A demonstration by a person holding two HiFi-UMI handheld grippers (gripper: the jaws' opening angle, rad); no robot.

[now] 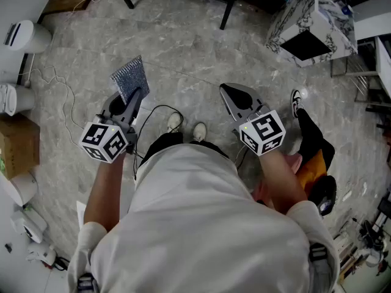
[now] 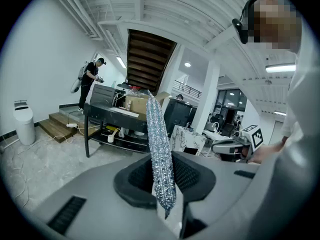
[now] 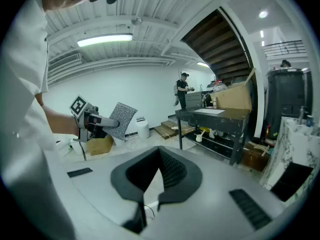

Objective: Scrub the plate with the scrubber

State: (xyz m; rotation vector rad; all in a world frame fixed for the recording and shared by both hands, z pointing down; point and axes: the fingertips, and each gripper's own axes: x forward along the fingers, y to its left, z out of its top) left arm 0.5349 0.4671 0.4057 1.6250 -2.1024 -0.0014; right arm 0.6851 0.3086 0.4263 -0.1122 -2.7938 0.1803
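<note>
White shirt [image 1: 201, 224] foremost; ahead of it, left gripper [image 1: 138, 95] pinches a glittery silver mesh scrubber [image 1: 129, 78], right gripper [image 1: 227, 91] closed, empty.

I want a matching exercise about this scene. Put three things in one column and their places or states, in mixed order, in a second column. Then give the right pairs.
Things:
1. scrubber
2. right gripper
3. cardboard box

Places or states:
A. on the floor, at the person's left
B. clamped in the jaws of the left gripper
C. jaws together, nothing between them

Pairs: 1-B, 2-C, 3-A.
</note>
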